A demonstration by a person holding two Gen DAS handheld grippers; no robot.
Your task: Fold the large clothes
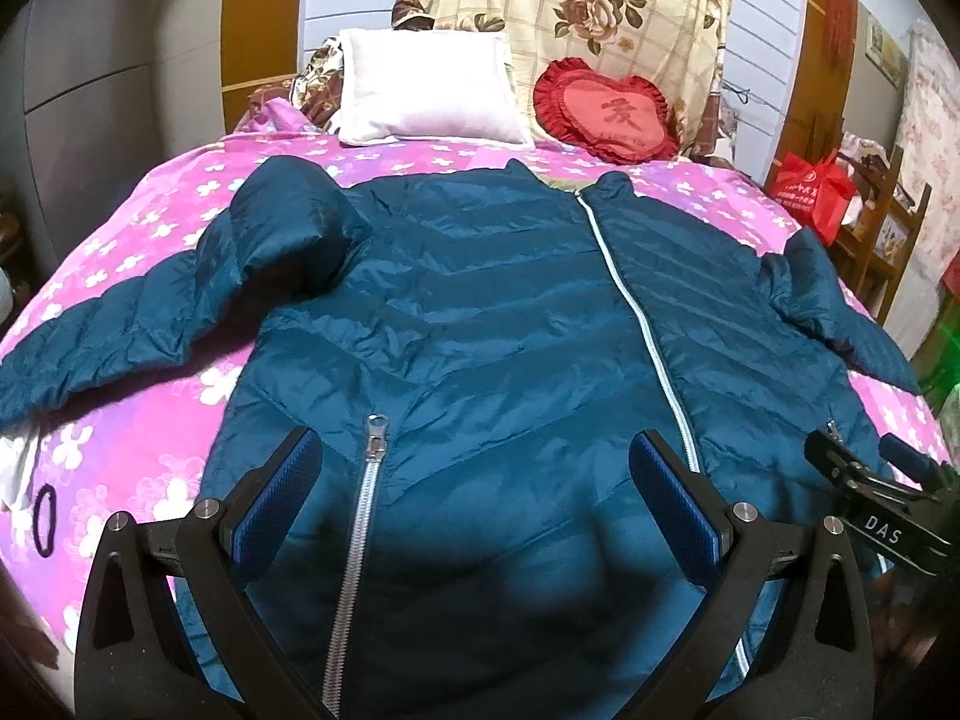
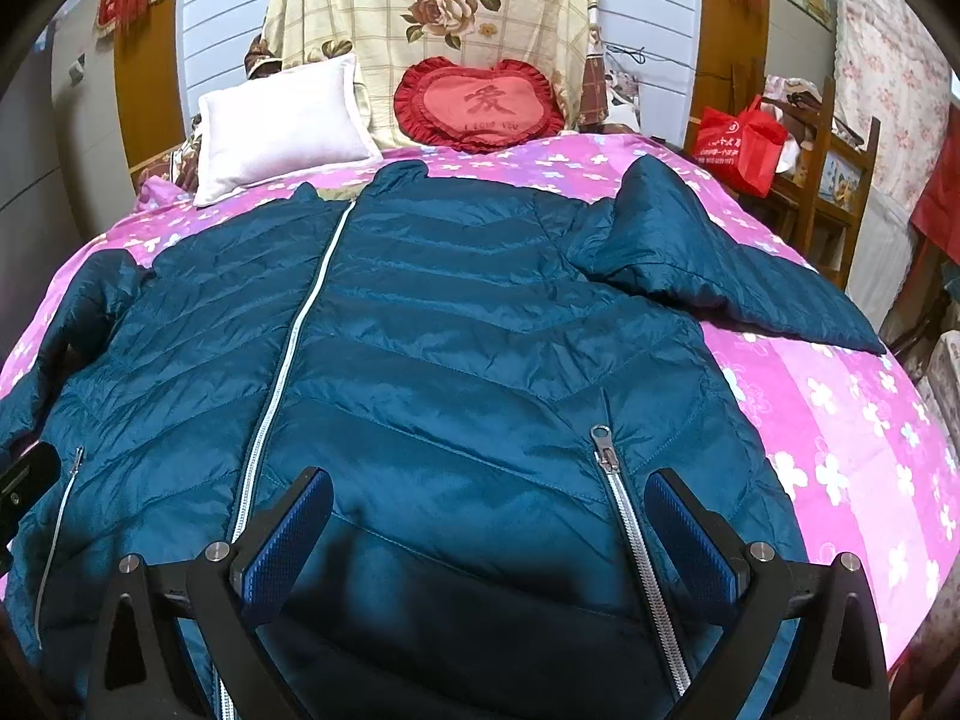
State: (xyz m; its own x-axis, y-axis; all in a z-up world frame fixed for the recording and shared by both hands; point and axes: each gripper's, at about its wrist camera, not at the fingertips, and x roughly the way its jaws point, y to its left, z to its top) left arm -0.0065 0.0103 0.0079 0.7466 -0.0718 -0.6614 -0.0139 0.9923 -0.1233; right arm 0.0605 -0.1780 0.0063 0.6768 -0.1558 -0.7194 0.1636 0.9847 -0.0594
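Nearest, the left gripper point(image 1: 474, 480) and right gripper point(image 2: 489, 522) hover spread wide, empty, above the near hem of the jacket point(image 1: 480, 312). It lies flat on the bedspread point(image 1: 150, 468), collar far, sleeves out sideways, each nearer its own gripper.

Pink flowered bedspread point(image 1: 180, 228); white pillow point(image 1: 420, 96), red heart cushion point(image 1: 606, 114) by headboard; wooden shelf point(image 2: 840, 180) right.

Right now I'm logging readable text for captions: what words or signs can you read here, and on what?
"DAS": on the right gripper.
"爱": on the red heart cushion.
"I LOVE YOU": small, under it, barely readable.
White print on the red bag: too blurred to read.
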